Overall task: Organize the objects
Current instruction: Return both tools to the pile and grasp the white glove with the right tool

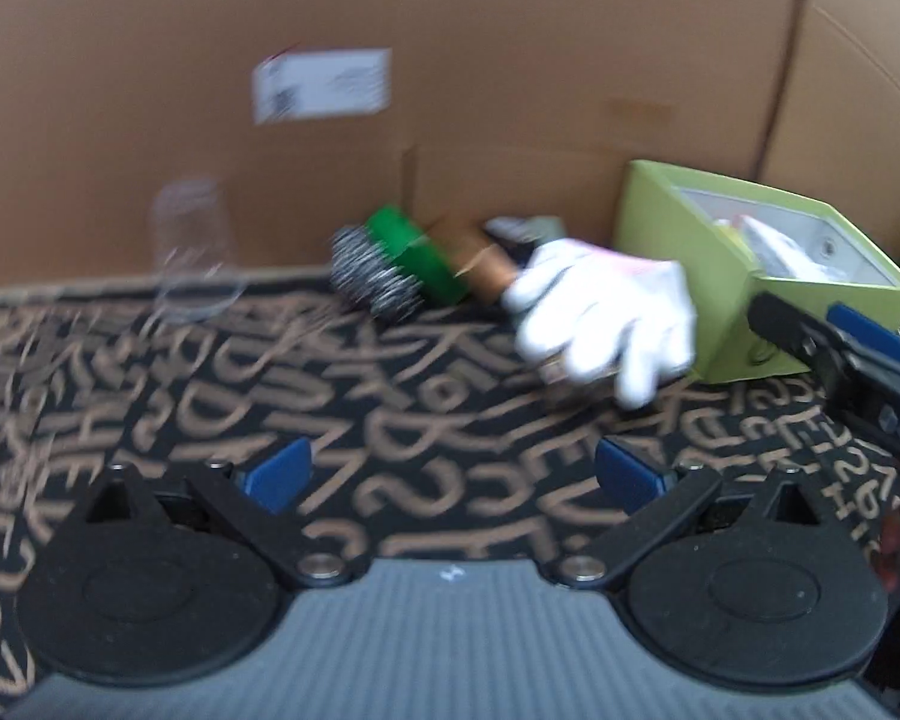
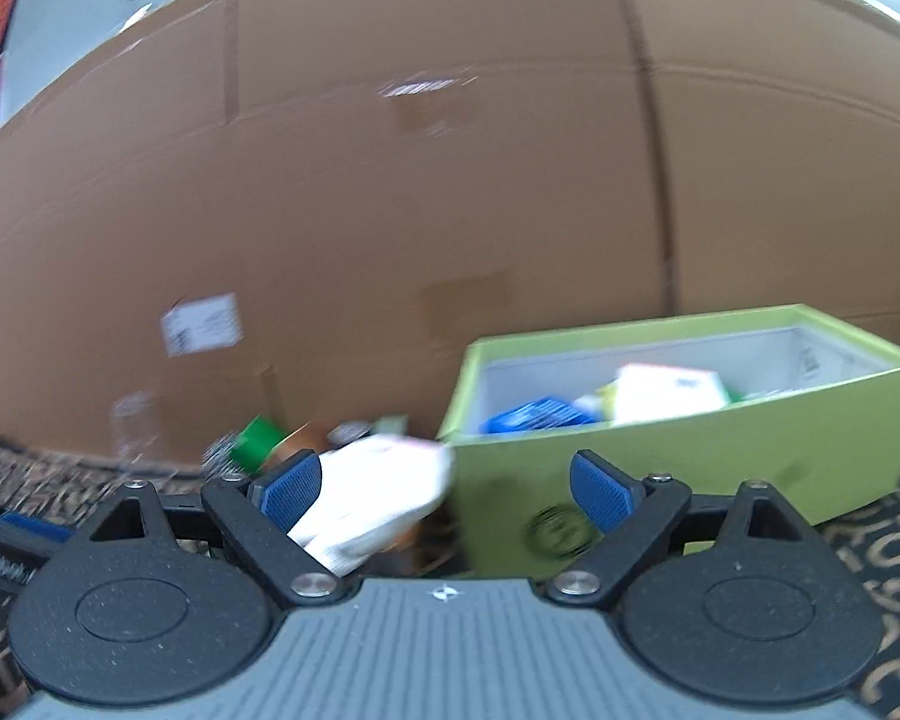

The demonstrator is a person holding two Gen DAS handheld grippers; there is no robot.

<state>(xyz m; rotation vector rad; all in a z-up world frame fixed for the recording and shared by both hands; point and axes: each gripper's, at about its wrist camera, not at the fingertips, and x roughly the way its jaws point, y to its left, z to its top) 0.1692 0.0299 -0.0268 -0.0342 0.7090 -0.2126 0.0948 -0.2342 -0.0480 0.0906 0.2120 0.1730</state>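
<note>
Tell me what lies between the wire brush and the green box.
A white glove lies between the wire brush and the green box, touching the brush's brown handle; the left wrist view shows this most clearly.

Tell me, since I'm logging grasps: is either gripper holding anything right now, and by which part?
Nothing is held. The left gripper and right gripper are both open and empty; the white glove lies on the mat.

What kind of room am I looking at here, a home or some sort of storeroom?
Hard to say; it looks like a makeshift sorting spot, perhaps a storage corner. A big cardboard box forms the backdrop, a letter-patterned mat covers the surface, and a green box holds small packages.
</note>
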